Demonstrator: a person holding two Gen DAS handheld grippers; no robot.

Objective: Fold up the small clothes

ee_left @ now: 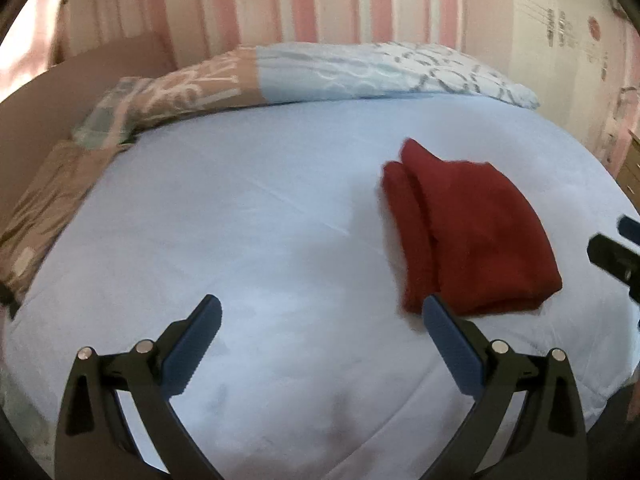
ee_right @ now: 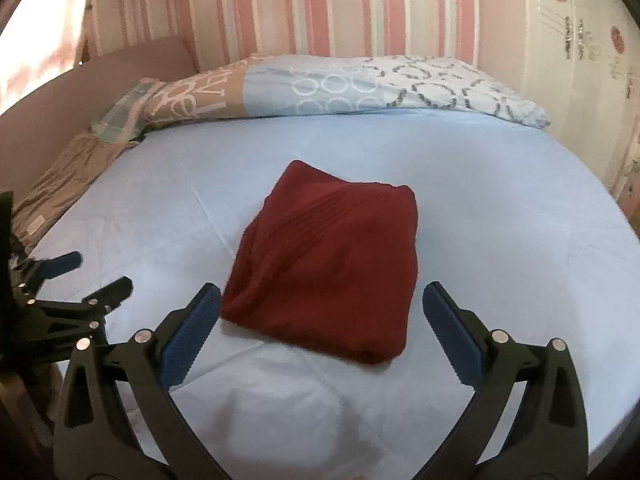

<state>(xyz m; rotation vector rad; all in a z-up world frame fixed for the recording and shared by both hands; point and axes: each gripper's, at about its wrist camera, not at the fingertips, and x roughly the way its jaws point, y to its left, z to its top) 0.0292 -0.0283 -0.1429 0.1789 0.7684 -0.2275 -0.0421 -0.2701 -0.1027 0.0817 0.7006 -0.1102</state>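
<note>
A dark red knit garment (ee_right: 328,264) lies folded into a compact rectangle on the light blue bed sheet (ee_right: 500,220). In the left wrist view the red garment (ee_left: 472,236) sits to the right, ahead of my left gripper's right finger. My left gripper (ee_left: 322,308) is open and empty above bare sheet (ee_left: 240,220). My right gripper (ee_right: 322,300) is open and empty, its fingers on either side of the garment's near edge, a little short of it. The left gripper also shows at the left edge of the right wrist view (ee_right: 90,270), and the right gripper shows at the right edge of the left wrist view (ee_left: 614,240).
A patterned blue and tan duvet (ee_right: 360,88) is bunched along the far side of the bed. A brown headboard (ee_right: 60,112) and tan pillow (ee_right: 60,184) are at the left. A striped pink wall (ee_right: 340,4) stands behind, and a white wardrobe (ee_right: 580,40) is at the right.
</note>
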